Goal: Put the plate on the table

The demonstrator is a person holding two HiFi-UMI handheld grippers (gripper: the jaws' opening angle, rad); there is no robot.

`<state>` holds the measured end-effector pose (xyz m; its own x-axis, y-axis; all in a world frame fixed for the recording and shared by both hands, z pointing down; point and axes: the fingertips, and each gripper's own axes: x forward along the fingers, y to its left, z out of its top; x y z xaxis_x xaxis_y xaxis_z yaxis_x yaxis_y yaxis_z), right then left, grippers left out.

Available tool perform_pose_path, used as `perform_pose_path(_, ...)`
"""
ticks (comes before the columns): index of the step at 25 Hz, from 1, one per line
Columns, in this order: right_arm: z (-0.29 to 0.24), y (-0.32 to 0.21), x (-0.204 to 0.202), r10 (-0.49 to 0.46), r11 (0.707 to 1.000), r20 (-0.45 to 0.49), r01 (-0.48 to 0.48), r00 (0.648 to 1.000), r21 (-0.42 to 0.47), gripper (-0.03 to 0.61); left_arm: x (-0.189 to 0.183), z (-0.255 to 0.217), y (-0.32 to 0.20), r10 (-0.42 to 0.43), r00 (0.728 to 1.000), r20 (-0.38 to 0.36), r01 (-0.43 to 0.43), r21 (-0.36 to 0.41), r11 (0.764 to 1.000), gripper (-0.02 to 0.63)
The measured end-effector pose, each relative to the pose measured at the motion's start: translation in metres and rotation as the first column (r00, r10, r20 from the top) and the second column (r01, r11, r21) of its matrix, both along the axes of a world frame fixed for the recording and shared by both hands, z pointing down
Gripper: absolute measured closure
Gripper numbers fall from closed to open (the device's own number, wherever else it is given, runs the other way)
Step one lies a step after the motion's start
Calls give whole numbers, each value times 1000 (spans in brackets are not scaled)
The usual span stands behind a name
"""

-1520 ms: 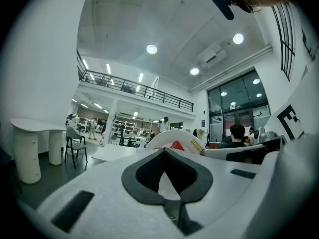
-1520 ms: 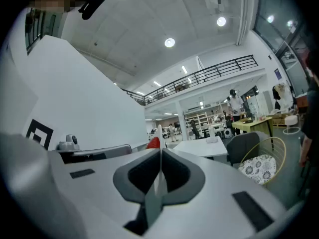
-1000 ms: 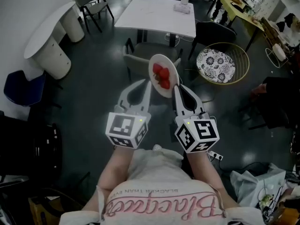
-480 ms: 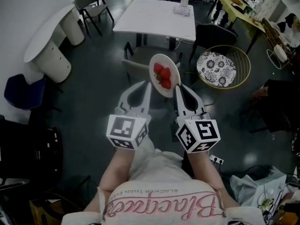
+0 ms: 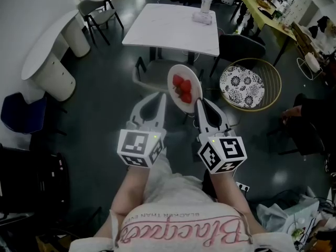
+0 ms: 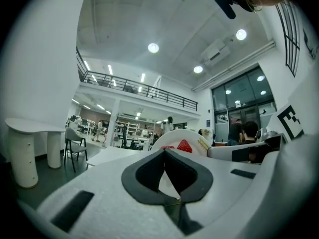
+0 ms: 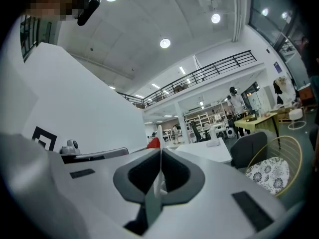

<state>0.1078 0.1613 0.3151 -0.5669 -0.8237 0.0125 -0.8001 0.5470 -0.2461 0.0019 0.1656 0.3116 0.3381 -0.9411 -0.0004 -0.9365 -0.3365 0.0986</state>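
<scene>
Both point forward, parallel; right gripper point(image 5: 199, 102) jaws pinch the plate point(image 5: 195, 83) rim; left gripper point(image 5: 164, 96) jaws closed, empty.

- I counted two grippers in my hands: my left gripper point(image 5: 161, 96) and my right gripper point(image 5: 198, 102).
- There was one plate point(image 5: 184, 70).
- On the plate lay about three strawberries point(image 5: 183, 88), bunched too tight for a sure count.
- One white square table point(image 5: 157, 25) stood ahead, with two white things point(image 5: 202, 16) at its far right corner.
- There was one curved white counter point(image 5: 44, 43), on two round legs.
- I saw one yellow table point(image 5: 265, 9).
- Three plain chairs were about: one grey chair point(image 5: 100, 7), one dark chair point(image 5: 239, 43), and one more chair point(image 5: 155, 70) at the square table's near edge.
- There was one round basket chair point(image 5: 270, 70), with one patterned cushion.
- I saw one blue chair point(image 5: 23, 112).
</scene>
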Motion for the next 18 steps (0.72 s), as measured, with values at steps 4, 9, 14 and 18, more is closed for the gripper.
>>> perform_pose_path(4, -2, -36, -14, 8, 1000, 5, -8, 1000, 4, 571, -17, -2, -39, 9, 1000, 0, -9, 5, 1000, 611)
perform_pose_path(9, 1, -86, -33, 29, 1000, 4, -29, 1000, -11, 571, -39, 1, -92, 30, 1000, 5, -30, -7, 1000, 611)
perform_pose_path(14, -3, -132, -53, 62, 998, 19, -62, 998, -16, 571, -61, -3, -140, 66, 997, 32, -66, -17, 998, 611)
perform_pose_path(18, -3, -164, -67, 79, 997, 12, -79, 997, -15, 571, -79, -1, -173, 78, 996, 36, -77, -22, 997, 611)
